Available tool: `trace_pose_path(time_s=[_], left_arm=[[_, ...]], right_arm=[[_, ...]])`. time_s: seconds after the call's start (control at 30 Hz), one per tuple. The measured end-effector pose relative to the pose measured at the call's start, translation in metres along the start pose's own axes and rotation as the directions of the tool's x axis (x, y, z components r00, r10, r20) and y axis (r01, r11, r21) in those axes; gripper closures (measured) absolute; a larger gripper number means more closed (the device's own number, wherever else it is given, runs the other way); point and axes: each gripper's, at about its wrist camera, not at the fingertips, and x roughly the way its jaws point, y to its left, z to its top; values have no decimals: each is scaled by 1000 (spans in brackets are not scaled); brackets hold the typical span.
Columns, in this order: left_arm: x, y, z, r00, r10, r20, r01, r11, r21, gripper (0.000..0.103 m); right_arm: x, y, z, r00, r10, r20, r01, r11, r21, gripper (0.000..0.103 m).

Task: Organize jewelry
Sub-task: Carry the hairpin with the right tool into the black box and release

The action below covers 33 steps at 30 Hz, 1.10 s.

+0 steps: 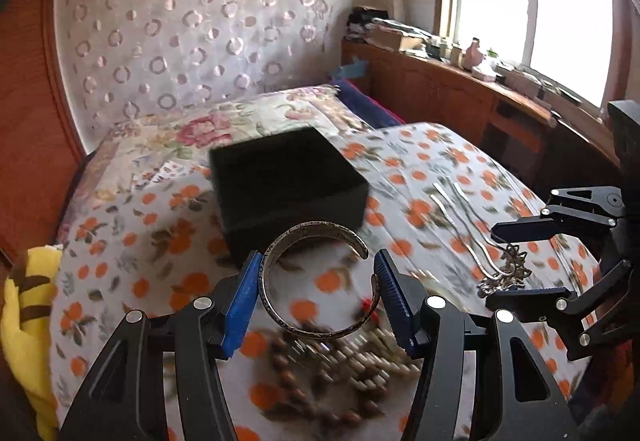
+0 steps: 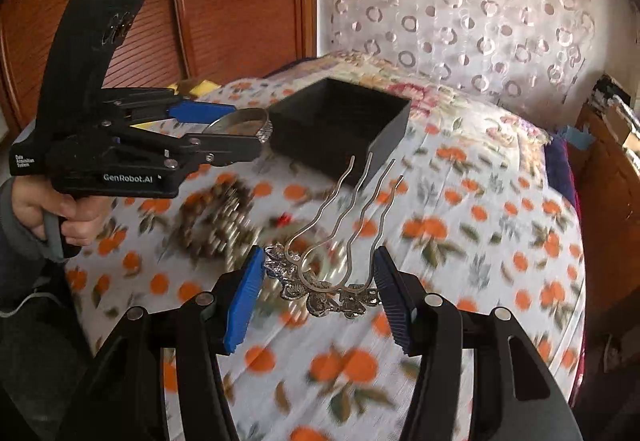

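Note:
My left gripper (image 1: 316,297) is shut on a silver cuff bracelet (image 1: 280,241) and holds it above the bed, just in front of an open black box (image 1: 288,181). My right gripper (image 2: 320,289) is shut on a pair of silver hairpins with ornate heads (image 2: 328,293), prongs pointing toward the black box (image 2: 340,121). The right gripper also shows in the left wrist view (image 1: 520,261), with the hairpins (image 1: 472,225). The left gripper (image 2: 224,129) with the bracelet (image 2: 244,125) shows in the right wrist view, next to the box. A blurred pile of beaded bracelets (image 1: 332,369) lies on the bed below.
The bed has an orange-flowered sheet (image 2: 460,241). A yellow plush (image 1: 24,321) lies at its left edge. A wooden desk (image 1: 460,89) with clutter stands under the window. A wooden wardrobe (image 2: 160,1) stands behind the bed.

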Motion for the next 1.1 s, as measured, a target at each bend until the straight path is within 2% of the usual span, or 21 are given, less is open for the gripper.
trace_pose_path(time_s=[0.23,0.43,0.57,0.63,0.83,1.1], left_arm=[[27,31,34,1000,18,1,-17,999,-39,48],[47,45,54,1000,28,10,-27,998,-52,48],[43,55,58,998,45,34,-43,996,-72,47],[35,60,57,998,41,51,-37,996,-79,38],[15,71,46,996,57,63,-51,994,-95,38],[-5,78,9,998,59,35,-55,994,-97,38]], right_arm=[[11,-26,41,997,-13,72,11,1000,28,45],[25,-39,63,996,-10,88,7,999,33,45],[39,-45,71,997,-5,83,3,999,34,45],[48,-45,77,997,-6,76,4,1000,28,45],[73,-42,95,998,15,58,-16,1000,20,45],[108,-28,111,1000,13,2,-13,1000,15,44]])
